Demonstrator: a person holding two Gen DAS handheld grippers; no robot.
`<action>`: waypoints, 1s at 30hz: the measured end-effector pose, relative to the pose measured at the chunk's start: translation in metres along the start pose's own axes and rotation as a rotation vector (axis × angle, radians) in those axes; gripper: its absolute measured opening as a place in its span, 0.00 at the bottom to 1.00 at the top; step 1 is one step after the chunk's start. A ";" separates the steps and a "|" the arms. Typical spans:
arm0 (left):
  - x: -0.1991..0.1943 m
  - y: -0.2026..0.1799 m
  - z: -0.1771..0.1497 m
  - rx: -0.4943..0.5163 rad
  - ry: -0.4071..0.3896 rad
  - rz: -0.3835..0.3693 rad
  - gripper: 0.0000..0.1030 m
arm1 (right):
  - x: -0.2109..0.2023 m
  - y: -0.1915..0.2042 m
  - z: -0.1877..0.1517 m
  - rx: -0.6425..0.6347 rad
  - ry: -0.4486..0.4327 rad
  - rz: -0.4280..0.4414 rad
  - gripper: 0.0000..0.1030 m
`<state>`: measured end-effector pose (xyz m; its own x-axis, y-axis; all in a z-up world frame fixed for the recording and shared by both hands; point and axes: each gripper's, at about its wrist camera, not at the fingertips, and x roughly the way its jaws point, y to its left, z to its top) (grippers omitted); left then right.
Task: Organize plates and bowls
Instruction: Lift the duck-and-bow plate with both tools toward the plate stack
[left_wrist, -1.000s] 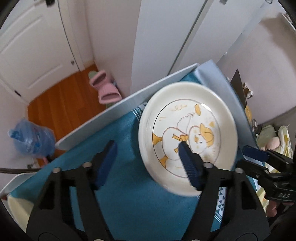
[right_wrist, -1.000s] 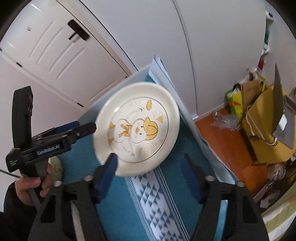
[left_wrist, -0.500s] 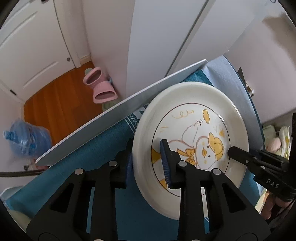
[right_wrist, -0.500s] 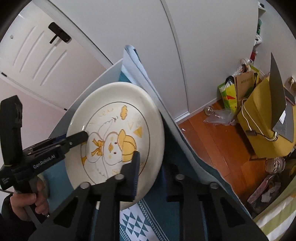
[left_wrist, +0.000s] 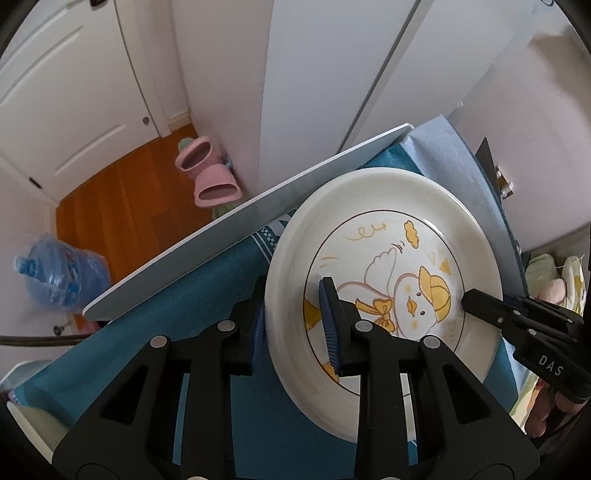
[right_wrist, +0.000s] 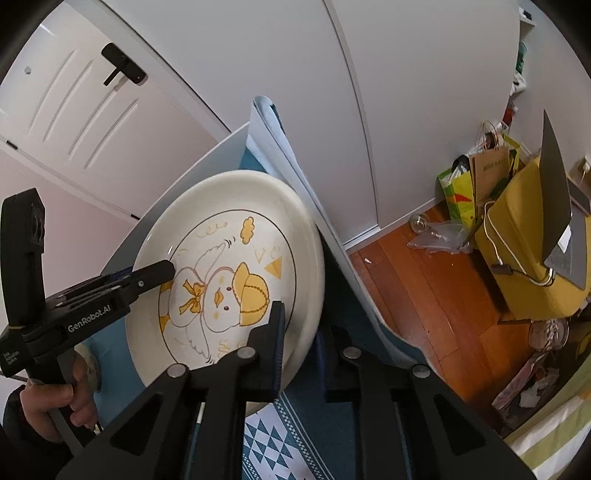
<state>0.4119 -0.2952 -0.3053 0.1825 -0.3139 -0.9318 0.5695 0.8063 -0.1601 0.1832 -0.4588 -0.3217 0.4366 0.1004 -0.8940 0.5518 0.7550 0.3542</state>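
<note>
A white plate with a yellow duck drawing (left_wrist: 384, 221) is lifted and tilted above the blue tablecloth (left_wrist: 207, 280). My left gripper (left_wrist: 295, 325) is shut on its left rim, one finger over the face and one behind. My right gripper (right_wrist: 299, 347) is shut on the opposite rim of the same plate (right_wrist: 229, 206). Each gripper shows in the other's view: the right one (left_wrist: 517, 325) and the left one (right_wrist: 110, 295). Part of another cream dish (left_wrist: 26, 432) peeks in at the lower left.
The table edge (left_wrist: 221, 229) runs behind the plate, close to white cabinet doors (left_wrist: 332, 74). Pink slippers (left_wrist: 207, 177) and a blue water bottle (left_wrist: 59, 273) lie on the wooden floor. A yellow bag (right_wrist: 532, 236) and paper bags (right_wrist: 480, 177) stand at the right.
Both grippers were open beside the plate a second ago. They closed on its opposite rims and the plate now sits closer and more tilted in both views.
</note>
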 end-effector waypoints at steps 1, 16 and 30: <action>-0.003 -0.001 -0.001 -0.005 -0.006 0.002 0.23 | -0.002 0.000 0.000 -0.005 -0.005 0.002 0.13; -0.112 -0.011 -0.041 -0.116 -0.178 0.067 0.23 | -0.076 0.034 0.001 -0.194 -0.098 0.074 0.13; -0.222 0.022 -0.180 -0.327 -0.266 0.188 0.23 | -0.121 0.121 -0.074 -0.447 -0.059 0.222 0.13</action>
<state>0.2396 -0.1172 -0.1604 0.4823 -0.2306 -0.8451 0.2316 0.9640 -0.1309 0.1446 -0.3317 -0.1912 0.5555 0.2627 -0.7889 0.0885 0.9247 0.3702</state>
